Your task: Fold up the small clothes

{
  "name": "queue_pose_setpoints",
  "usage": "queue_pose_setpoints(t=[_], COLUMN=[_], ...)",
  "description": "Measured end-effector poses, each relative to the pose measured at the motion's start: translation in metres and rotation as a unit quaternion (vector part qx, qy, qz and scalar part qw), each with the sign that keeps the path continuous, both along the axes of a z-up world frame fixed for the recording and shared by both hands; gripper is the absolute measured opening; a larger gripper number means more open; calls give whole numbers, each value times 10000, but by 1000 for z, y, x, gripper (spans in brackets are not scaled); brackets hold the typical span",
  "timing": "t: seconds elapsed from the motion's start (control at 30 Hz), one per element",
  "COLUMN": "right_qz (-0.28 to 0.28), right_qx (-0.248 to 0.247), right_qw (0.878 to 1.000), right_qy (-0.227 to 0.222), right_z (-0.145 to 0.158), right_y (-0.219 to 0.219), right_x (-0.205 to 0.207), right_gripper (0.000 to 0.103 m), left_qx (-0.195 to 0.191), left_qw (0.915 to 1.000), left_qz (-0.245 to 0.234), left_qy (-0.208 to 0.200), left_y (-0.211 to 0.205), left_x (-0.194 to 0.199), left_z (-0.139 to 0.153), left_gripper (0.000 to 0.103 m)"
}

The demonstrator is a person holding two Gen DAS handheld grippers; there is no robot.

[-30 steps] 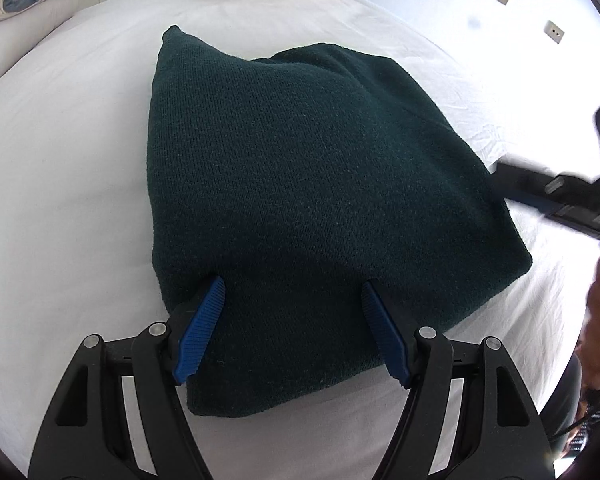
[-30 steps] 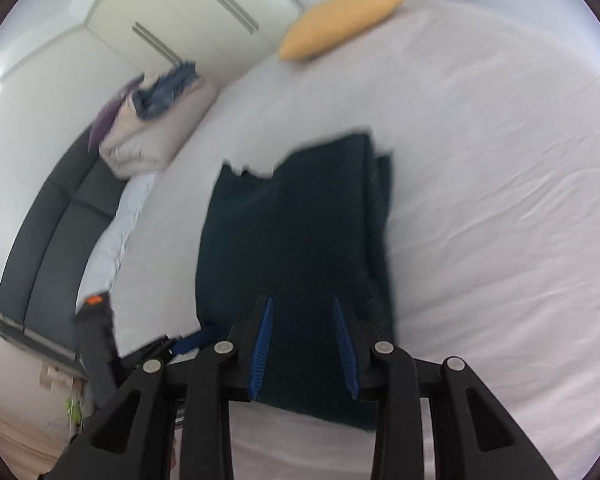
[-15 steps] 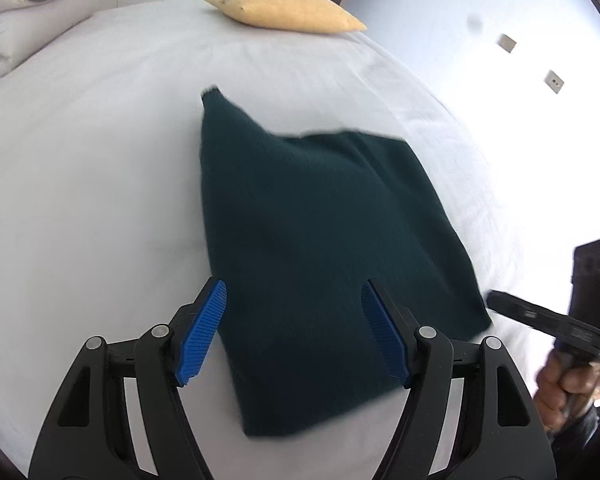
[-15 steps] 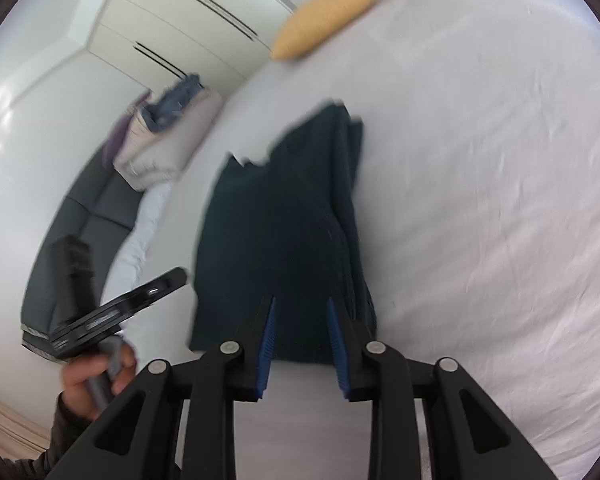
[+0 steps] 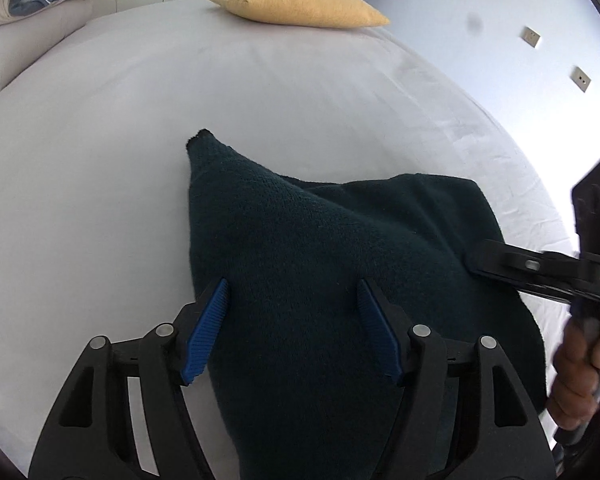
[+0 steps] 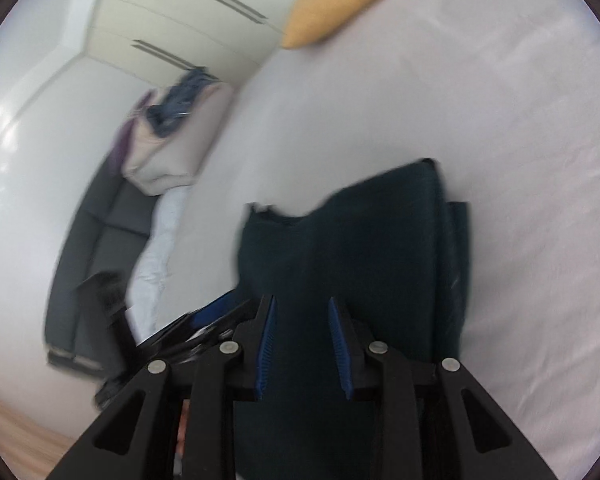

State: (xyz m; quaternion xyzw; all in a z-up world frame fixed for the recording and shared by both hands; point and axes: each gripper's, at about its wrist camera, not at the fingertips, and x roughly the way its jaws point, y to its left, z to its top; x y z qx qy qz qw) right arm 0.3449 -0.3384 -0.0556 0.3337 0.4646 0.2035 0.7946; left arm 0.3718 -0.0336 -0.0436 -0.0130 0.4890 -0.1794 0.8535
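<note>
1. The left gripper (image 5: pixel 292 328) hangs nearest the lens, its blue-padded jaws spread wide with nothing between them, poised above the near part of the dark green knitted garment (image 5: pixel 332 280).
2. The right gripper (image 6: pixel 300 344) has its jaws parted by a narrower gap over the same garment's near edge; the blurred view does not show them pinching cloth.
3. The garment lies folded on the white bed sheet (image 5: pixel 100 160), one pointed corner reaching away from the left gripper; no label or writing can be read on it.
4. The person's right hand (image 5: pixel 580 380) grasps the right gripper's handle at the garment's right edge.
5. Farther off, a yellow pillow (image 5: pixel 296 2) rests on the bed.
6. A heap of bedding (image 5: pixel 32 20) lies at far left.
</note>
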Motion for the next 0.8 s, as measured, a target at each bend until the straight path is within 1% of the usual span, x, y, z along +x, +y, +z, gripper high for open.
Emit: queue_pose_setpoints(t=[0.07,0.13,0.17,0.2,0.23,0.3,0.37,0.4,0.47,0.53,0.6,0.63,0.67,0.7,0.73,0.77,0.8], right_qz=[-40,-91,-109,-121,-130,-205,-316,-354,-370,-352,-346,-325,-276,-232,-155,-115,-71], right_qx=[-13,70,48,-5,9,409,616,663,574,411,309,173,54,13,5,41,79], right_qw=[10000,9999,9999,9999,9999,9990,9976,9972,9976,9984,9988,9991,9992,9991,9989,9986,9986], right_qy=[74,99,78,60,42,-1,-22,-38,-93,-161,-175,-207,-278,-345,-448,-511,-522], right_z=[-9,-16,-20,-24,-27,-38,-42,-43,-41,-37,-30,-24,-16,-12,-4,0,4], right_y=[-4,-11,-15,-17,-18,-28,-31,-33,-33,-31,-30,-29,-27,-27,-25,-23,-21], right_x=[8,11,11,10,10,8,5,4,0,-6,-13,-19,-26,-32,-40,-46,-51], right_gripper=[24,12,7,0,0,0,0,0,0,0,0,0,3,16,31,36,37], left_qx=[-111,-236,-296,-333,-322,-223,-255,-288,-317,-247,-298,-318,-332,-322,-285,-223,-115], left_qw=[9999,9995,9992,9990,9990,9995,9995,9994,9992,9994,9992,9991,9990,9990,9992,9995,9997], left_qz=[49,106,143,175,184,164,148,139,134,132,168,203,246,257,248,240,191], left_qy=[105,194,237,254,247,169,139,159,209,182,193,181,174,170,126,40,-40], left_y=[6,10,13,14,14,12,14,18,20,14,18,12,13,16,15,14,10], left_x=[5,14,16,17,17,17,16,18,19,24,20,20,18,15,10,5,0], left_z=[-5,-17,-20,-23,-23,-25,-26,-31,-31,-38,-33,-30,-26,-22,-18,-14,-12], left_gripper=[73,78,81,82,83,83,84,84,84,85,84,84,81,81,78,76,76])
